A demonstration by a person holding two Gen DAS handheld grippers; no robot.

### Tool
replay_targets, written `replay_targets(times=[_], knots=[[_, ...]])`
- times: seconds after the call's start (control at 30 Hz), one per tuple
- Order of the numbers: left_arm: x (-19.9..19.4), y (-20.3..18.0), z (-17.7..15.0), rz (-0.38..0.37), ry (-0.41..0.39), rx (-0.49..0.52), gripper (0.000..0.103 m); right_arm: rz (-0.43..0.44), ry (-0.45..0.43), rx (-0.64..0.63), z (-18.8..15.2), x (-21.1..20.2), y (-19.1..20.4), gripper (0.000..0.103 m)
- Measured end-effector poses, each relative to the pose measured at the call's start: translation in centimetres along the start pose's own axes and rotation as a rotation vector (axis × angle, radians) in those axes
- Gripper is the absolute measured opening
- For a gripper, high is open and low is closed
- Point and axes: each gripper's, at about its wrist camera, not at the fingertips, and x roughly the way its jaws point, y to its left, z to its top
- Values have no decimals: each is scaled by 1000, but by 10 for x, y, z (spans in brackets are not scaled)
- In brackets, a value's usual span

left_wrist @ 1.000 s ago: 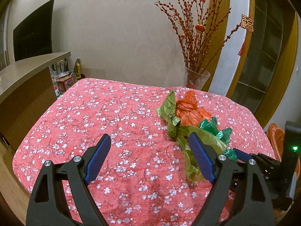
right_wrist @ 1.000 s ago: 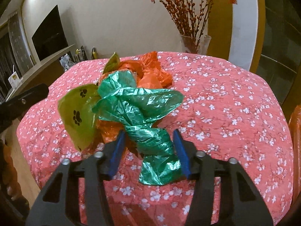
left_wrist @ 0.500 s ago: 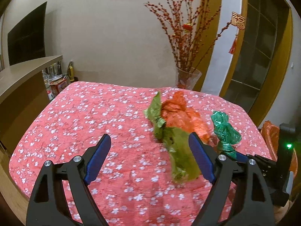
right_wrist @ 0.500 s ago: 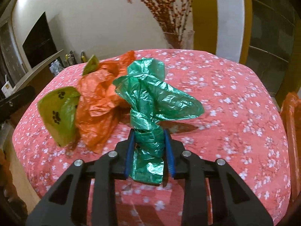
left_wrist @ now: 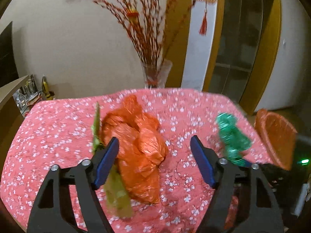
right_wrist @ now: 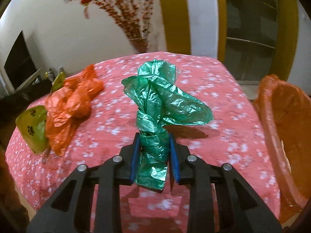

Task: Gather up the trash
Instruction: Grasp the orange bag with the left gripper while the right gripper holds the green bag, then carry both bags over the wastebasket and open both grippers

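**Green bag pinched, orange bag between spread jaws**

The right gripper (right_wrist: 154, 155) pinches a crinkled, glossy green plastic bag (right_wrist: 161, 101), twisted into a stalk above the floral tablecloth (right_wrist: 223, 145). The left gripper (left_wrist: 154, 161), jaws just closing yet spread, brackets a crumpled orange bag (left_wrist: 140, 145) without pressing it. A limp olive bag (left_wrist: 116, 194) lies beside it. An orange-lined bin (right_wrist: 285, 136) stands at the table's right edge.

Crumpled green bag (right_wrist: 155, 104) upright; orange bag (right_wrist: 72, 104) beside olive paw-print bag (right_wrist: 33, 124), lying flat
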Motion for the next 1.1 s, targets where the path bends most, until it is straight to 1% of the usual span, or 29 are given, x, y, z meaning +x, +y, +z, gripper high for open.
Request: replay_targets(times=[0.13, 0.27, 0.37, 0.43, 0.47, 0.5, 0.6, 0.7, 0.77, 0.8, 1.1], knots=[[24, -12, -3, 37, 64, 36, 67, 0, -4, 45, -3, -2, -23, 29], [42, -21, -6, 91, 106, 84, 63, -3, -8, 60, -2, -4, -29, 29], [52, -27, -8, 109, 130, 113, 55, -2, -8, 64, -2, -4, -33, 29], [58, -31, -9, 122, 143, 133, 52, -2, -8, 65, -3, -4, -33, 29], [61, -33, -10, 128, 149, 142, 49, -1, -8, 65, -3, -4, -34, 29], [64, -34, -11, 132, 159, 148, 45, -1, -8, 65, -2, -3, -33, 29], [71, -33, -11, 134, 180, 146, 38, -4, -7, 65, -2, -2, -32, 29], [69, -33, -10, 110, 176, 141, 33, -10, -9, 69, -4, -6, -32, 29], [64, -35, -10, 77, 168, 141, 32, -12, -10, 73, -4, -6, -32, 29], [60, -38, -11, 54, 161, 144, 31, -13, -12, 74, -3, -7, -33, 29], [34, -69, -8, -70, 103, 169, 31, -38, -53, 103, 0, -23, -45, 29]])
